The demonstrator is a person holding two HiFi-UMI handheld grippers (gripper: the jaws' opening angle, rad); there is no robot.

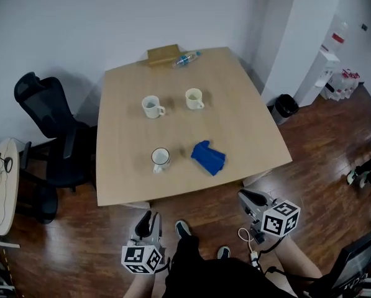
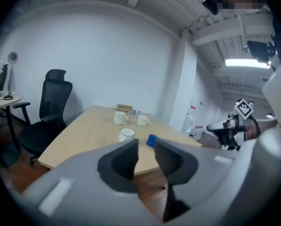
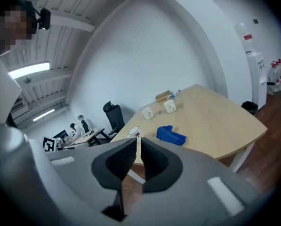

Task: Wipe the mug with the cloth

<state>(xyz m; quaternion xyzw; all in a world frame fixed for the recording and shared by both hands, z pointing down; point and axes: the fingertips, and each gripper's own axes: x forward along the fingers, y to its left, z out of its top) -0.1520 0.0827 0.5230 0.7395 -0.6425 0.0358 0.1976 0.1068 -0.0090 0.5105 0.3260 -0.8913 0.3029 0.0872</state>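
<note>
1. We see a pale wooden worktop set against a white wall. It carries every item listed below except the chair and the grippers.
2. A black office chair stands at the worktop's left side.
3. The left gripper is held off the near edge, over the wooden floor. Its jaws stand slightly apart and nothing is between them.
4. The right gripper is likewise off the near edge. Its jaws are closed together and empty.
5. A cardboard box lies at the far edge.
6. The blue cloth lies crumpled near the front of the worktop, untouched.
7. The mug stands upright just left of the cloth and apart from it. Neither gripper is near it.
8. The left cream mug and the right cream mug stand side by side at mid-worktop.
9. A small bottle lies beside the box.
</note>
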